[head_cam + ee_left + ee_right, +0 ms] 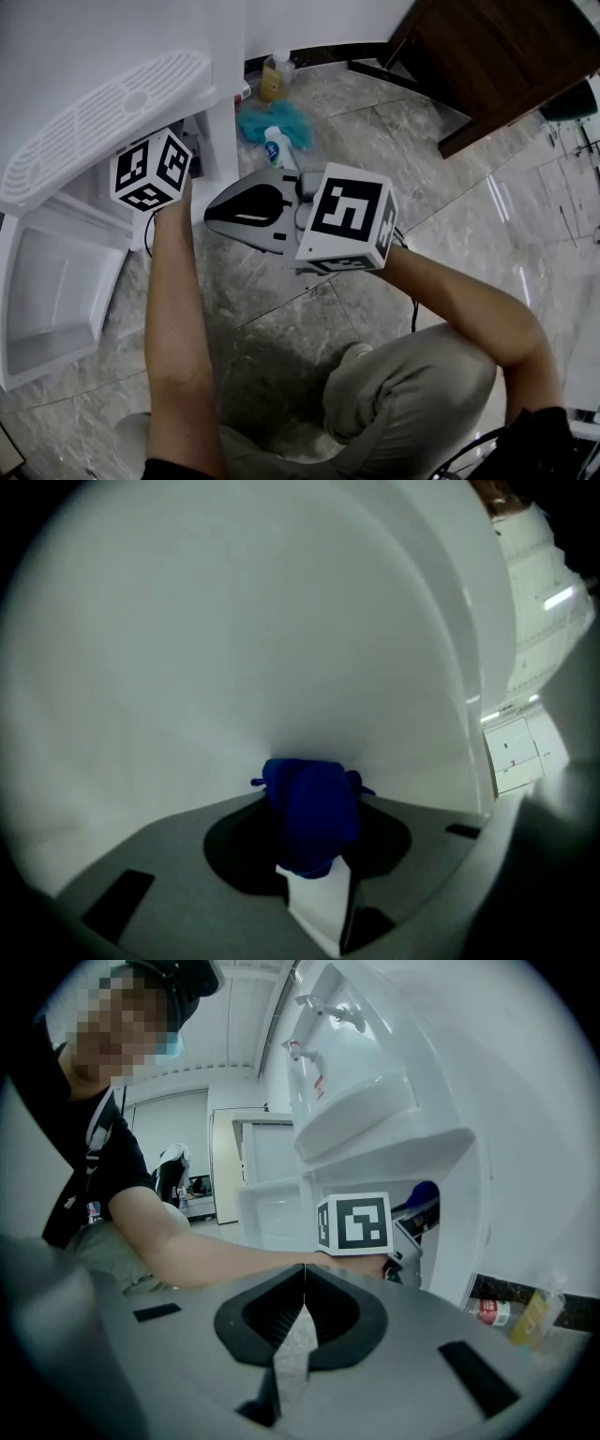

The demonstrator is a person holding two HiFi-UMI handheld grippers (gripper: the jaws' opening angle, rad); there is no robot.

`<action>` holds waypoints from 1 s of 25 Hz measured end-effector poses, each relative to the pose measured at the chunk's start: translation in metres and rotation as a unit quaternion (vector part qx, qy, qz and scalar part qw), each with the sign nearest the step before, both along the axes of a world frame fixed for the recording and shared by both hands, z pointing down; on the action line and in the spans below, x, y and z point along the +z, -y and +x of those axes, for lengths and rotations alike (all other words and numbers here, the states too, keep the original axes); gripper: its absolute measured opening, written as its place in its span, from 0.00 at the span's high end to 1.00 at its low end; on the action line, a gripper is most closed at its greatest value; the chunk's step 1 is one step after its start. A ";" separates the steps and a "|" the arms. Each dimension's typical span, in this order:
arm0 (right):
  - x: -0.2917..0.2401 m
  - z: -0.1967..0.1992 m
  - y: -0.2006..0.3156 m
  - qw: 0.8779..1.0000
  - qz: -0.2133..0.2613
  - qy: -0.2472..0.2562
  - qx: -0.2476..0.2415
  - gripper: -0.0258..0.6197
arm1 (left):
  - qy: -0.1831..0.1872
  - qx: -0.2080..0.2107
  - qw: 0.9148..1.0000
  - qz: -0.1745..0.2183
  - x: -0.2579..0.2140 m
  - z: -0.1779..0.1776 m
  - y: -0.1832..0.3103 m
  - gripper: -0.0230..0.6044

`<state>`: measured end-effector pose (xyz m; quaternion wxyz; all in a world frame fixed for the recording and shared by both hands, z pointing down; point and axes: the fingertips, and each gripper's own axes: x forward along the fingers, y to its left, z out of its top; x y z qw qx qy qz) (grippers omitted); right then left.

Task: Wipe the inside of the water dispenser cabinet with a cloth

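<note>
Left tool (pixel 309 794) is clamped on a wadded blue cloth (pixel 314 827); the cloth fills the gap between the jaws and bulges out past the tips. In the left gripper view the cloth sits at the centre bottom of the frame, and its front end looks pressed to the white inner wall (pixel 234 649) of the water dispenser cabinet. We can't confirm contact beyond that.

In the head view the left marker cube (pixel 150 169) sits at the cabinet opening, upper left of the frame, just under the slotted drip tray (pixel 103 117). The left tool's tips are hidden inside the cabinet there. The left forearm (pixel 173 309) runs from the bottom of the frame up to it. The cabinet door (pixel 56 281) hangs open at the lower left.

In the right gripper view, the same cloth shows as a blue patch inside the cabinet opening, right of centre, just above the left tool's body.

Right tool (pixel 303 1283): jaws fully together with nothing between them. In the head view it sits at frame centre, outside the cabinet, with its nose pointing left toward the opening.

Dispenser taps (pixel 323 1012) are at the top centre of the right gripper view.

On the marble floor (pixel 450 216) just right of the cabinet:
- a yellowish bottle (pixel 275 77)
- a teal fluffy cloth or duster (pixel 281 122)
- a white bottle with a blue label (pixel 276 147), partly over the teal item
- a small can with a red label (pixel 244 92), against the dispenser's side

Dark wooden furniture (pixel 487 56) is in the upper right of the head view.
</note>
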<state>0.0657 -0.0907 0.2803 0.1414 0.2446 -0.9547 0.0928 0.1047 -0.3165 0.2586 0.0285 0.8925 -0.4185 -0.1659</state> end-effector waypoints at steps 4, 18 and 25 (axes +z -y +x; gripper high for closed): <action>0.012 -0.003 -0.004 1.000 -0.012 -0.015 -0.010 0.96 | -0.008 0.000 1.000 0.000 0.000 0.001 0.001 0.75; 0.018 0.018 0.014 0.999 -0.016 -0.027 0.035 0.96 | 0.060 0.011 0.998 -0.019 -0.004 0.002 0.002 0.75; 0.010 0.002 0.045 0.998 -0.009 -0.005 0.056 0.96 | 0.130 0.129 0.983 -0.019 -0.001 -0.028 -0.059 0.75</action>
